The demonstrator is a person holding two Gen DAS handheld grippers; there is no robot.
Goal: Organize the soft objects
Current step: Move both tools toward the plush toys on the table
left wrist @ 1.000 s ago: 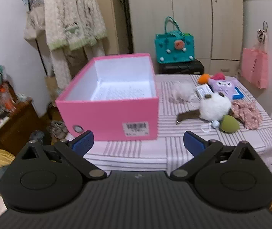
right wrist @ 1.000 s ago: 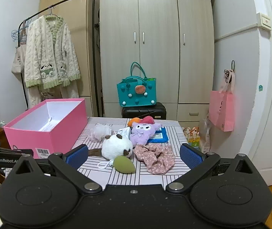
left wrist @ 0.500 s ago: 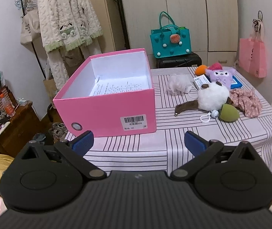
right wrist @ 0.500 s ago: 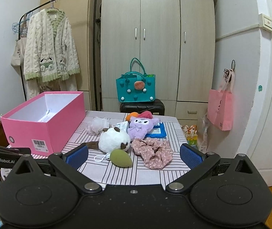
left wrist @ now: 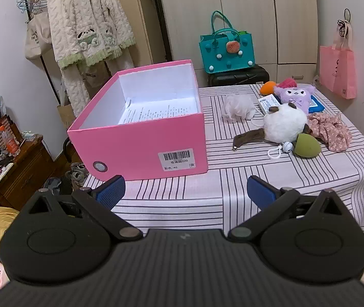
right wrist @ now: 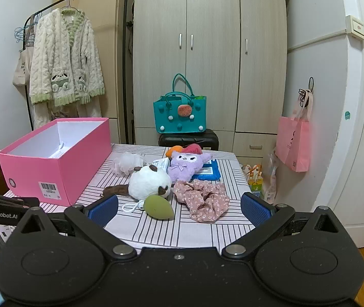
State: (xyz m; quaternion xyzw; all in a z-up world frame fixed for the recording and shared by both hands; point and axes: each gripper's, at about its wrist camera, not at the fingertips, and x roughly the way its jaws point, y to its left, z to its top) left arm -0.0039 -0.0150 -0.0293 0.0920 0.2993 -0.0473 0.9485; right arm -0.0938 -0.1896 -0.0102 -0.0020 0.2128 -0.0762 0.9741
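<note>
An open pink box with paper inside stands on the left of a striped table. To its right lie a white plush, a green sponge egg, a pink floral scrunchie, a purple plush and a white puff. My left gripper hovers open in front of the box. My right gripper is open, just short of the green egg and scrunchie.
A teal bag sits on a black case behind the table. A pink bag hangs on the right wall. A coat rack stands at the left, a cluttered wooden cabinet beside the table.
Both grippers have risen and moved closer to the table; the box and toys appear larger and lower in view. Both stay open.
</note>
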